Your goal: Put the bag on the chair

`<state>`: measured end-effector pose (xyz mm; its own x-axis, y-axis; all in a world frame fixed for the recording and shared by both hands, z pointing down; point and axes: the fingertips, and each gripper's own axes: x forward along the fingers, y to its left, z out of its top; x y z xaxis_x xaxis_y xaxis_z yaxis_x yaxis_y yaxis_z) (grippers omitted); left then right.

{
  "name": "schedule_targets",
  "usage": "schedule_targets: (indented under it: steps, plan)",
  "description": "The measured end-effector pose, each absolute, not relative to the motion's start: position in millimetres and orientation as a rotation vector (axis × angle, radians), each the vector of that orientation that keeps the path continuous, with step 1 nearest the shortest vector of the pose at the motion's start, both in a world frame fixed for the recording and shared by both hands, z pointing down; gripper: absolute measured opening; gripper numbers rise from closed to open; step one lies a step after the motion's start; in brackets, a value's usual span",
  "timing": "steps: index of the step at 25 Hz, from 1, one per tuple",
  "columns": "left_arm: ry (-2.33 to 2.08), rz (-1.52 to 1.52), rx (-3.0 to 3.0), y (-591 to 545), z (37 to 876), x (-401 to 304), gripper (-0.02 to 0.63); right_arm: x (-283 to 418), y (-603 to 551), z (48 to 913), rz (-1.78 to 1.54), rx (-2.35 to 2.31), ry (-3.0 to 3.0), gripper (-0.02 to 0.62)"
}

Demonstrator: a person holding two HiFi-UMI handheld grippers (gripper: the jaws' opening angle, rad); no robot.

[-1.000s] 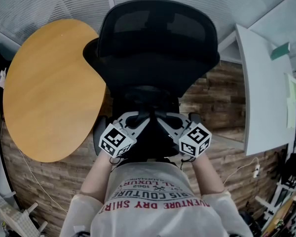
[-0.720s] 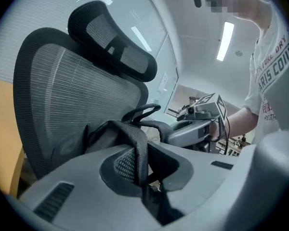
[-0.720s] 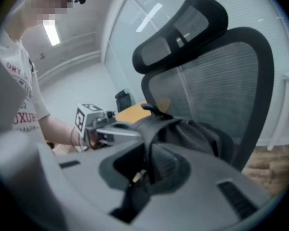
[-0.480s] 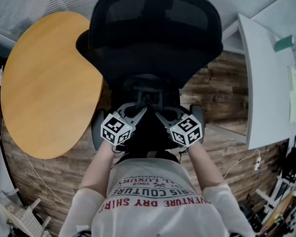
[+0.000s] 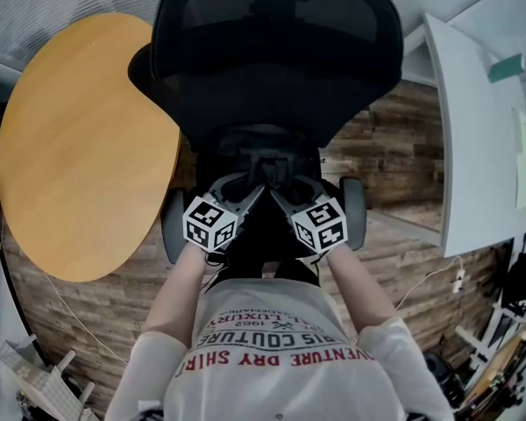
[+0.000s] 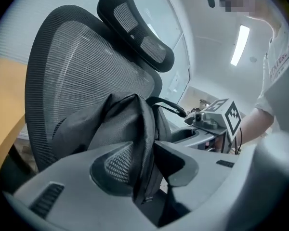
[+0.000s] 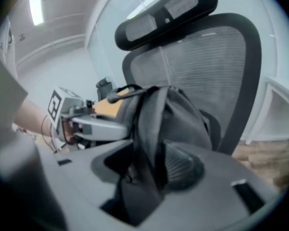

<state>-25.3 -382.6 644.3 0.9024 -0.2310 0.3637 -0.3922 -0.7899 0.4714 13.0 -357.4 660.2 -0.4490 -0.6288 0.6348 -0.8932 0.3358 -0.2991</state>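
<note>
The bag (image 6: pixel 120 124) sits on the seat of the chair (image 5: pixel 272 51), leaning against its mesh back. The left gripper (image 6: pixel 147 170) and right gripper (image 7: pixel 147 170) meet at the bag's near side, each with 1 strap (image 6: pixel 144 143) running between its fingers. Both pairs of fingers are opening, with a gap showing beside the strap.

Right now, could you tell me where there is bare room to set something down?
The round table left of the chair is bare. The chair is crowded: the bag lies there, between the opening jaws of left gripper and right gripper.
</note>
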Motion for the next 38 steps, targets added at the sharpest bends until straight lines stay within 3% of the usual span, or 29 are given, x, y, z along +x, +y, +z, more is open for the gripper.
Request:
schedule_targets:
  steps: [3, 7, 11, 13, 14, 15, 17, 19, 28, 38]
  plan:
    - [-0.481, 0.371, 2.51, -378.9, 642.9, -33.2, 0.217, 15.3, -356.2, 651.4, 0.86, 1.414, -2.182, 0.238]
    - [-0.492, 0.297, 2.506, -377.1, 625.7, -38.1, 0.227, 31.0, -351.6, 636.5, 0.807, 1.573, -2.097, 0.255]
    - [-0.507, 0.308, 2.61, -376.1, 601.2, -40.4, 0.221, 41.4, -344.4, 611.0, 0.721, 1.706, -2.056, 0.253]
    - [-0.503, 0.308, 2.688, -374.2, 581.8, -39.4, 0.19, 40.5, -342.1, 593.5, 0.696, 1.722, -2.093, 0.253]
    - [-0.505, 0.3, 2.727, -373.2, 570.5, -38.5, 0.143, 39.2, -341.1, 583.5, 0.685, 1.72, -2.12, 0.252]
    - [-0.507, 0.289, 2.758, -372.0, 559.3, -37.2, 0.062, 38.4, -340.2, 572.7, 0.669, 1.719, -2.148, 0.244]
    - [-0.492, 0.259, 2.806, -368.6, 537.6, -32.6, 0.041, 41.0, -340.2, 549.5, 0.618, 1.748, -2.188, 0.114]
    - [-0.468, 0.232, 2.859, -363.9, 516.2, -27.8, 0.035, 44.4, -341.7, 528.0, 0.566, 1.783, -2.219, 0.052]
    - [-0.47, 0.071, 3.018, -333.9, 412.2, -28.1, 0.029, 21.8, -331.3, 439.6, 0.288, 1.736, -2.447, 0.026]
    - [-0.59, 0.047, 3.025, -325.5, 385.8, -42.6, 0.029, 20.9, -313.9, 410.1, 0.212, 1.75, -2.492, 0.026]
